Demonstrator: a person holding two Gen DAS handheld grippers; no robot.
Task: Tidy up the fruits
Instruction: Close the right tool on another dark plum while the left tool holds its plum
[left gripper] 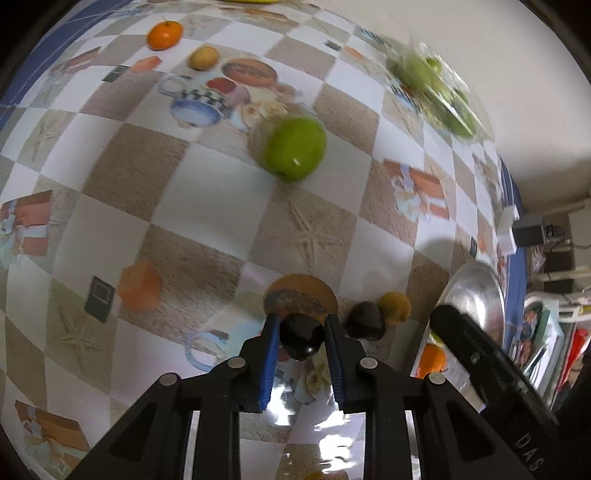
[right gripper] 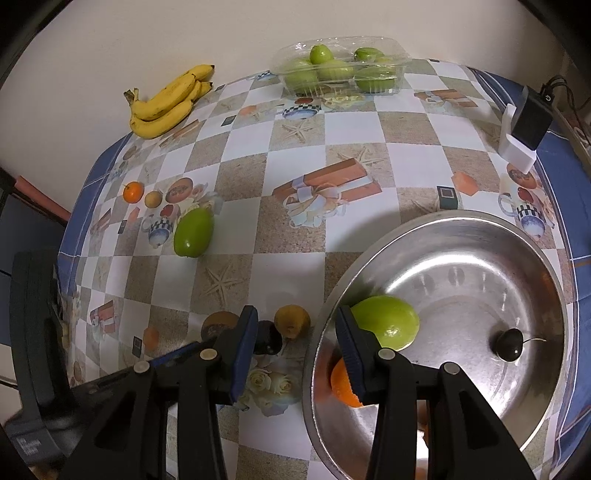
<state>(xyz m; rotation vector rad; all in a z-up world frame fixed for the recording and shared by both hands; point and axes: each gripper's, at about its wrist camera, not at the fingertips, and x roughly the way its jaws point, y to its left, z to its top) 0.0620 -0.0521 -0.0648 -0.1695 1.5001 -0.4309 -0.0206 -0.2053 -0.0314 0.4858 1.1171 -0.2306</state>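
The left gripper [left gripper: 301, 341] has its blue pads pressed on a dark plum [left gripper: 298, 338], one pad on each side, low over the checked tablecloth [left gripper: 207, 192]. Just beside it, toward the bowl [left gripper: 476, 299], lie a second dark plum [left gripper: 364, 320] and a small yellow-brown fruit [left gripper: 397, 307], touching each other. A green mango [left gripper: 295, 147] lies farther off from the bowl, in the middle of the cloth. Far from the bowl sit a small orange [left gripper: 165, 34] and a pale round fruit [left gripper: 203, 57], near each other.

The right gripper [right gripper: 295, 350] hangs over the near rim of the bowl [right gripper: 480, 229], its jaws partly apart with nothing between them; one finger is outside the rim, the other inside. In the bowl lie a green mango [right gripper: 388, 326], an orange [right gripper: 341, 384] partly hidden behind the inner finger, and a dark cherry-like fruit [right gripper: 509, 345] with a thin stem, well apart from the mango. Outside the bowl, just beside its rim, sits the yellow-brown fruit [right gripper: 291, 320], with a dark plum [right gripper: 267, 341] against the outer finger. Beyond the bowl, at the wall, stand a clear tub of green fruit [right gripper: 340, 66] and a bunch of bananas [right gripper: 166, 103]. A black box on a white stand [right gripper: 524, 125] sits at the table edge past the bowl.
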